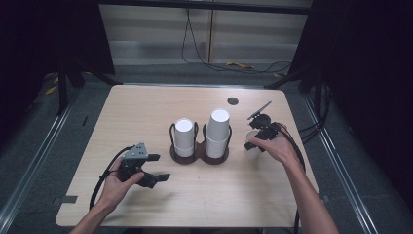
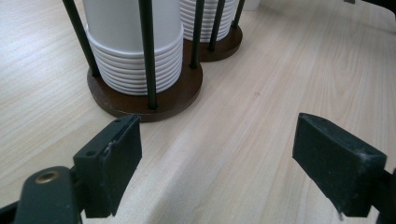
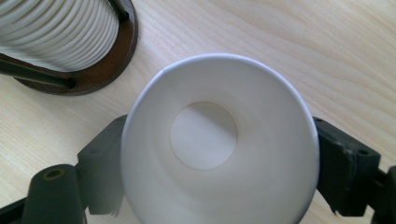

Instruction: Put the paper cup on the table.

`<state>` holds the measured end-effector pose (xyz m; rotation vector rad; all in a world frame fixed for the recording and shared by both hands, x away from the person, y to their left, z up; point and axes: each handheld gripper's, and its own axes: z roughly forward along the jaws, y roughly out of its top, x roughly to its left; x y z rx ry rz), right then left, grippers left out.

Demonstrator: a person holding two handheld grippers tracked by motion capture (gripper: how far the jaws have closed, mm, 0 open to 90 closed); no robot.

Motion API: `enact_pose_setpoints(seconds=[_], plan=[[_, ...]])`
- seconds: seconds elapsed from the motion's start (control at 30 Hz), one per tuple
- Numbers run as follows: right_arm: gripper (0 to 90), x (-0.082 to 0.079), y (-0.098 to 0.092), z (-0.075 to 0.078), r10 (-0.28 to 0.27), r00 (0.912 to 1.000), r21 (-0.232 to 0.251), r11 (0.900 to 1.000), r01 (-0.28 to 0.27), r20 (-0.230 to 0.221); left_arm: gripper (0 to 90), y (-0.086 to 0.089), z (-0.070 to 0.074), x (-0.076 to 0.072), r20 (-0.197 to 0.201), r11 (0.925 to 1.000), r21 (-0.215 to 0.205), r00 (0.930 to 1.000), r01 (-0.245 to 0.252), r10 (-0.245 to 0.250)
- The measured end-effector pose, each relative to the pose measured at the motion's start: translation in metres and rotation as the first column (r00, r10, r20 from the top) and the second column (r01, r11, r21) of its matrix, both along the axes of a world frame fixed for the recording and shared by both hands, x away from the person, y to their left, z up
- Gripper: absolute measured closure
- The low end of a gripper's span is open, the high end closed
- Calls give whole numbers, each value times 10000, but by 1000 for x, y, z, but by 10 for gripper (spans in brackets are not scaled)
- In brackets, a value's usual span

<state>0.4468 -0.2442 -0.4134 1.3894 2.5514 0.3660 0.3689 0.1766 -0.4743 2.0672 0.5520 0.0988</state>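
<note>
A single white paper cup (image 1: 250,150) stands mouth up on the wooden table (image 1: 146,107), just right of a dark brown two-post cup holder (image 1: 198,157). My right gripper (image 1: 254,143) straddles this cup (image 3: 219,154); its black jaws sit at either side under the rim, and I see no pad pressing the wall. The holder carries a shorter stack of white cups (image 1: 184,137) and a taller stack (image 1: 218,129). My left gripper (image 1: 160,167) rests low at the table's front left, open and with nothing in it, pointing at the near stack (image 2: 135,46).
The holder's brown base (image 3: 122,51) and a stack (image 3: 56,23) lie close to the single cup's left in the right gripper view. A small dark round hole (image 1: 233,101) sits at the table's far side. Cables trail from both grippers off the table edges.
</note>
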Motion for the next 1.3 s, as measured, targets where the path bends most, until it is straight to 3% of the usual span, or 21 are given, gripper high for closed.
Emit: enact_pose_setpoints(seconds=[0.23,0.4,0.87,0.97,1.17,1.3], plan=[[158,-2,-6,-8,-285,9991,447,9986,299,-327,158,0,0,-1,-16,10000,-5,10000,-50,50],[163,-7,-3,-8,-376,9992,417,9984,371,96,158,-1,1,-2,-35,10000,10,10000,8,-8],[166,-12,-13,-15,-606,9982,807,9949,604,10,158,-2,1,-2,32,10000,9,10000,44,-44],[163,-15,-15,-17,-750,9968,735,9946,728,276,158,-1,1,-2,56,10000,-3,10000,47,-47],[160,-21,-20,-19,-898,9956,1161,9895,862,268,158,-1,2,-1,65,10000,26,10000,36,-36],[165,-27,-23,-21,-1071,9922,1239,9874,986,638,158,-1,2,-2,50,10000,-21,10000,0,0]])
